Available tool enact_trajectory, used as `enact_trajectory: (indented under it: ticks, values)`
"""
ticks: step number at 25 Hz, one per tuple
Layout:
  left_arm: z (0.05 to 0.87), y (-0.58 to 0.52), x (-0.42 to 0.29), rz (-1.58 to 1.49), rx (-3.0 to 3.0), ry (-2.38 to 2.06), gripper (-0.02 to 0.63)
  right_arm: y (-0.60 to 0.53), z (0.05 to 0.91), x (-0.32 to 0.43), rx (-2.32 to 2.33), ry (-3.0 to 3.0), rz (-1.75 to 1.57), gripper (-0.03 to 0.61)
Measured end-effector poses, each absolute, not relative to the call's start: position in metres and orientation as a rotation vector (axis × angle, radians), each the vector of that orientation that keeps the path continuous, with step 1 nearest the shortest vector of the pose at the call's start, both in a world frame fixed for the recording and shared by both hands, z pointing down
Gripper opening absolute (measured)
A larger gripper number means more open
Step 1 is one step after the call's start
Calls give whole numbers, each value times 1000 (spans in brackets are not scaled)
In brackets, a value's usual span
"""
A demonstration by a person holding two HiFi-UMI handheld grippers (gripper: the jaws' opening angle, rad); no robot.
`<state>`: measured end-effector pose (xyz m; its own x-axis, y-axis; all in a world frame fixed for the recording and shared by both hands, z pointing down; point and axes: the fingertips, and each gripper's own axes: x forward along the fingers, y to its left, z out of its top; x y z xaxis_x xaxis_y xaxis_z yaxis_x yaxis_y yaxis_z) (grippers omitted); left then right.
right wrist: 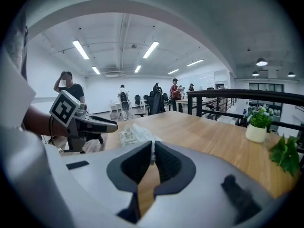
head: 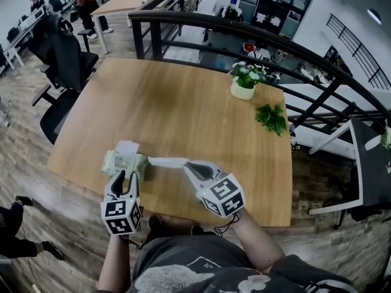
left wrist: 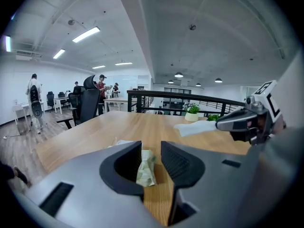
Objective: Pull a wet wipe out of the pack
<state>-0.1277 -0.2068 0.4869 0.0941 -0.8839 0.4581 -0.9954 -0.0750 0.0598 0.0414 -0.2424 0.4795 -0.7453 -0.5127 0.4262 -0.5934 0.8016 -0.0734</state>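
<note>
The wet wipe pack [head: 125,162] is pale green and crumpled, with its white flap lifted, and lies on the wooden table [head: 183,108] near the front left. My left gripper [head: 126,180] hovers just in front of the pack, open. In the left gripper view the pack [left wrist: 146,167] shows through the gap between the jaws [left wrist: 151,161], untouched by the pads. My right gripper [head: 189,165] is shut on one end of a white wipe [head: 166,162], which stretches left toward the pack. The right gripper view shows the wipe's thin edge [right wrist: 152,152] pinched between its jaws, with the pack [right wrist: 134,134] beyond.
A small white pot of flowers [head: 244,82] and a green leafy sprig [head: 272,118] sit at the table's far right. A black railing [head: 244,29] runs behind the table. Office chairs [head: 64,57] stand at the left, and people are at distant desks.
</note>
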Motion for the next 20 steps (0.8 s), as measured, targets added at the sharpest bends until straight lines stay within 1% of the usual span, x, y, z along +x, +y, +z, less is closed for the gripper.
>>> enact_trajectory:
  ticks: [5, 12, 15, 20]
  values:
    - [470, -195, -105, 388, 2018, -1913, 118, -235, 471, 64, 811, -2635, 284, 35]
    - [473, -174, -63, 350, 2011, -1881, 114, -219, 476, 97, 741, -2643, 290, 35]
    - [470, -167, -53, 325, 1999, -1905, 58, -215, 478, 108, 727, -2634, 266, 35]
    - [471, -154, -43, 321, 1983, -1926, 26, -210, 479, 114, 706, -2644, 276, 35]
